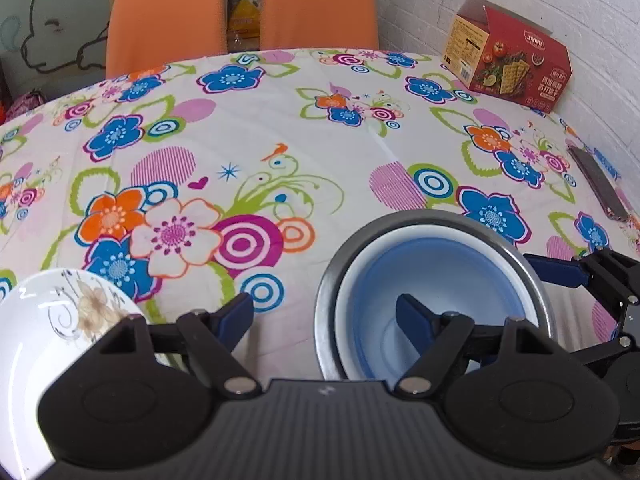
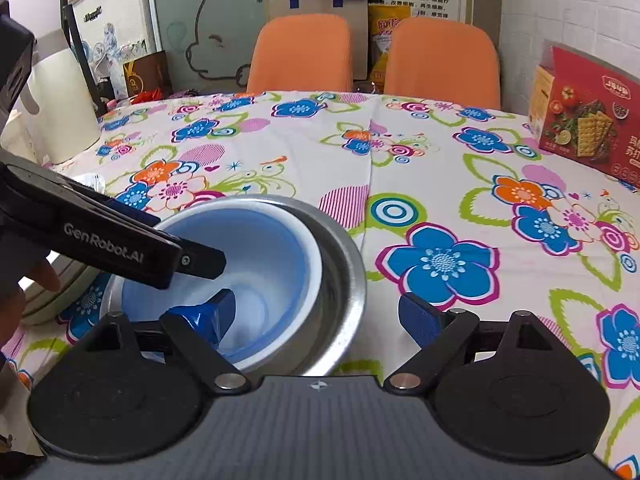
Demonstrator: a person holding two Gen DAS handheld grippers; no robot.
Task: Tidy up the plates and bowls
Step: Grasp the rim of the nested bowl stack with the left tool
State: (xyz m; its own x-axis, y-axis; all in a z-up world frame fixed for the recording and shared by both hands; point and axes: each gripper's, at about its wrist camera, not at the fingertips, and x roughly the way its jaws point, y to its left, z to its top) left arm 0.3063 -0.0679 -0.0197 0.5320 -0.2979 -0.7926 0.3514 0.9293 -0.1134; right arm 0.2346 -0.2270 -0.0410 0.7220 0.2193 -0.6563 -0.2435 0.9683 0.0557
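Blue-and-white bowl [image 1: 436, 280] sits nested inside a stainless steel bowl [image 1: 516, 256], both on the surface under a flowered tablecloth [image 1: 304, 140]. The inner bowl leans toward one side of the steel one, leaving a crescent of bare metal on the other side. Left gripper [image 1: 324, 316]: fingers spread wide, holding nothing; its right finger hangs over the blue bowl's interior, its left finger is outside both bowls, over the cloth. Right gripper [image 2: 318, 314]: fingers also wide apart and empty, straddling the near wall of the nested bowls, the left finger inside the blue bowl, the right finger outside the steel rim over the cloth. Cannot tell whether either inner finger touches the bowl. White plate with a brown flower print [image 1: 60, 328] lies just left of the left gripper, apart from the bowls. Red cracker box [image 1: 516, 60] stands at the far right edge by the wall. Two orange chairs [image 1: 240, 12] behind the surface. Dark flat phone-like object [image 1: 596, 184] lies near the right edge.
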